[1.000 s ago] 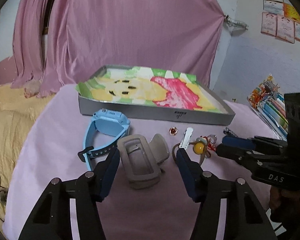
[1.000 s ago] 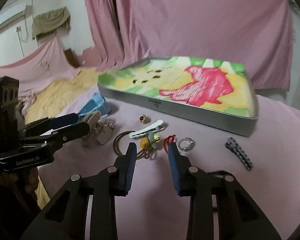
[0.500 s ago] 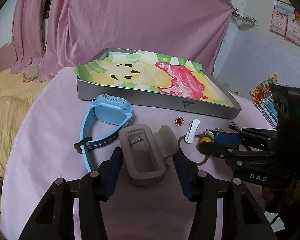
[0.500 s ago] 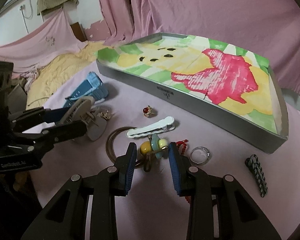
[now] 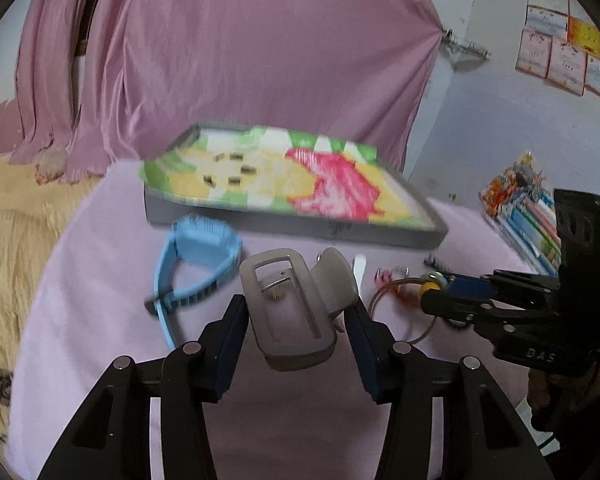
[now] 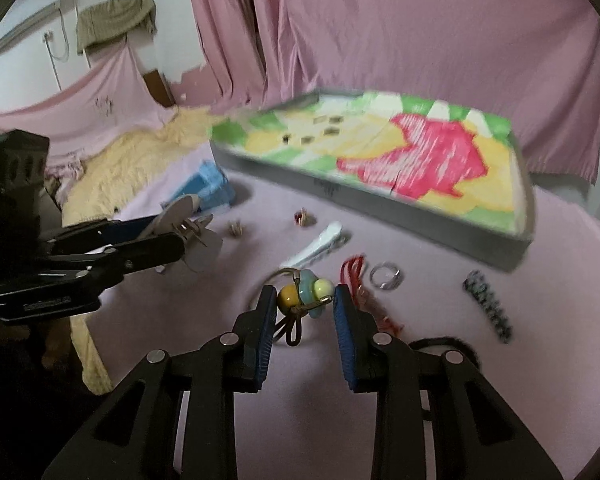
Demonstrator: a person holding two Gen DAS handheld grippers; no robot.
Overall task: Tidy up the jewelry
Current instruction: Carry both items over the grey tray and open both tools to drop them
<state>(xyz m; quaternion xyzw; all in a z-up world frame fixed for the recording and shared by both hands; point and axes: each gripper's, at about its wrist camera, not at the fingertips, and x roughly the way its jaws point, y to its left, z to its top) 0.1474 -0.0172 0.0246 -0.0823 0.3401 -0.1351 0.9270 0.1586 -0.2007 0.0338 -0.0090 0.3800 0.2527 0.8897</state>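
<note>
My left gripper (image 5: pixel 296 312) is shut on a grey hair claw clip (image 5: pixel 296 304) and holds it off the pink cloth; it also shows in the right wrist view (image 6: pixel 188 232). My right gripper (image 6: pixel 305 300) is shut on a beaded hair tie (image 6: pixel 306 296) with yellow, blue and green beads, lifted slightly. The grey tray (image 5: pixel 300 224) with a colourful paper lining stands behind. A blue watch (image 5: pixel 198 264), a white hair clip (image 6: pixel 320 244), a red ring (image 6: pixel 302 217), a silver ring (image 6: pixel 385 276) and a red cord (image 6: pixel 356 276) lie on the cloth.
A dark beaded clip (image 6: pixel 488 306) lies at right and a black hair band (image 6: pixel 448 344) near my right gripper. A small gold piece (image 6: pixel 235 229) lies by the claw clip. Books (image 5: pixel 528 216) are stacked at far right. A yellow blanket (image 5: pixel 8 248) lies left.
My left gripper has closed on the grey claw clip and raised it. My right gripper has closed on the beaded hair tie and lifted it. Both views are blurred by motion.
</note>
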